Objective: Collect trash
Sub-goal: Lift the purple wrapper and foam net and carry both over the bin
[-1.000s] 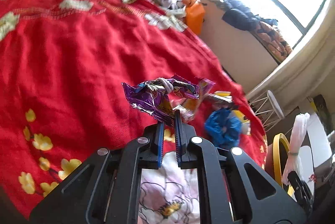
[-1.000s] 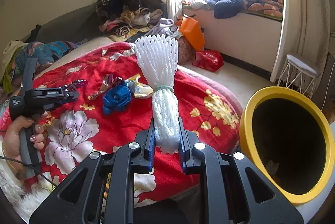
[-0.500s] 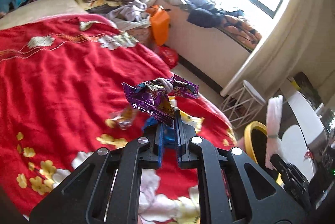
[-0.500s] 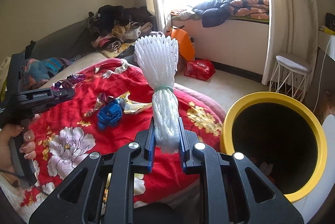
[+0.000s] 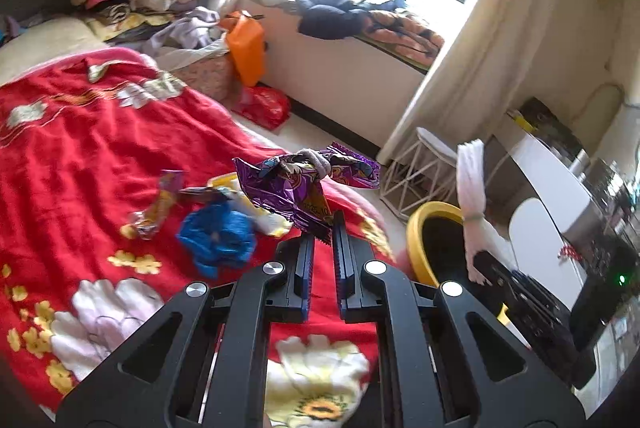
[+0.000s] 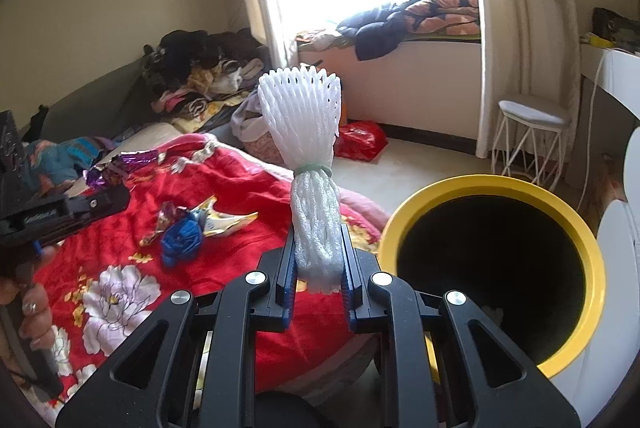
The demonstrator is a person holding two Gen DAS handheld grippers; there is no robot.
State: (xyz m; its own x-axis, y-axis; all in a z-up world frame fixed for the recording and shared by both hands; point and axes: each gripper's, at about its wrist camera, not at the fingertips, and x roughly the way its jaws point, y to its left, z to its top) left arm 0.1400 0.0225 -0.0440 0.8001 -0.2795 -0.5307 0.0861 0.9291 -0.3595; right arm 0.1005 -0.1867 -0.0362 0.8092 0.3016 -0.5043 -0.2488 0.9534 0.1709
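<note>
My left gripper (image 5: pixel 323 233) is shut on a crumpled purple snack wrapper (image 5: pixel 296 186), held up over the red floral bedspread (image 5: pixel 80 156). My right gripper (image 6: pixel 318 252) is shut on a bundled white foam fruit net (image 6: pixel 308 148) tied with a green band, just left of the yellow-rimmed black bin (image 6: pixel 496 268). That bin (image 5: pixel 436 240) and the foam net (image 5: pixel 472 196) show at the right in the left wrist view. A blue crumpled scrap (image 5: pixel 218 236) and foil wrappers (image 5: pixel 160 204) lie on the bedspread. The left gripper body (image 6: pixel 60 216) and a hand (image 6: pixel 28 304) show at the left.
A pile of clothes (image 6: pixel 200 76) lies at the bed's far end. An orange bag (image 5: pixel 246 46) and a red bag (image 6: pixel 360 140) sit on the floor by the window seat. A white wire stool (image 6: pixel 532 136) and a white desk (image 5: pixel 552 180) stand right.
The left gripper has lifted and swung right with the purple wrapper, bringing the bin into its view. The right gripper with the foam net has moved closer to the bin.
</note>
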